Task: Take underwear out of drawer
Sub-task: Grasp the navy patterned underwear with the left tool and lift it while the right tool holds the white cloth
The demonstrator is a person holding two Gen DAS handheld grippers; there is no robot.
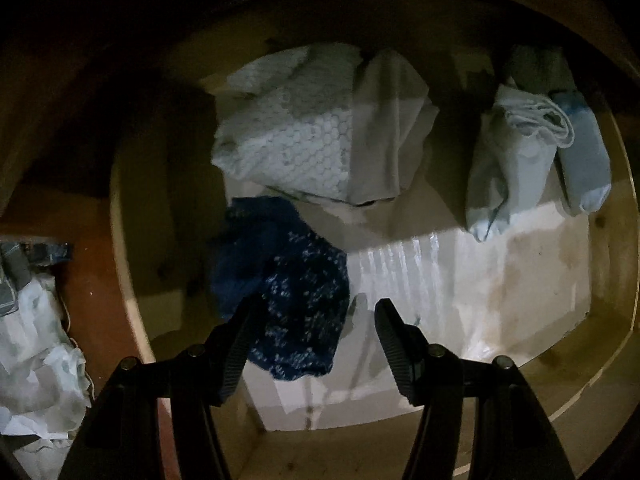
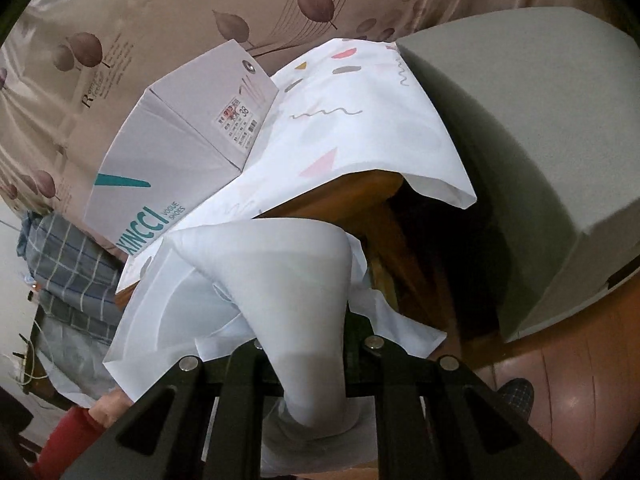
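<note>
Left wrist view: your left gripper [image 1: 312, 320] points down into the drawer [image 1: 132, 264], jaws apart, nothing held. Blue lace underwear [image 1: 288, 280] lies lower centre, its near edge between the fingertips and against the left finger [image 1: 240, 332]; grip not made. White lace piece [image 1: 288, 136] sits upper centre, pale folded pieces [image 1: 516, 168] upper right.

Right wrist view: your right gripper [image 2: 308, 364] is clamped shut on a pale white garment [image 2: 280, 280], which bulges up mid-frame. Shoebox [image 2: 176, 160] upper left, on a patterned white cloth [image 2: 360, 136].
</note>
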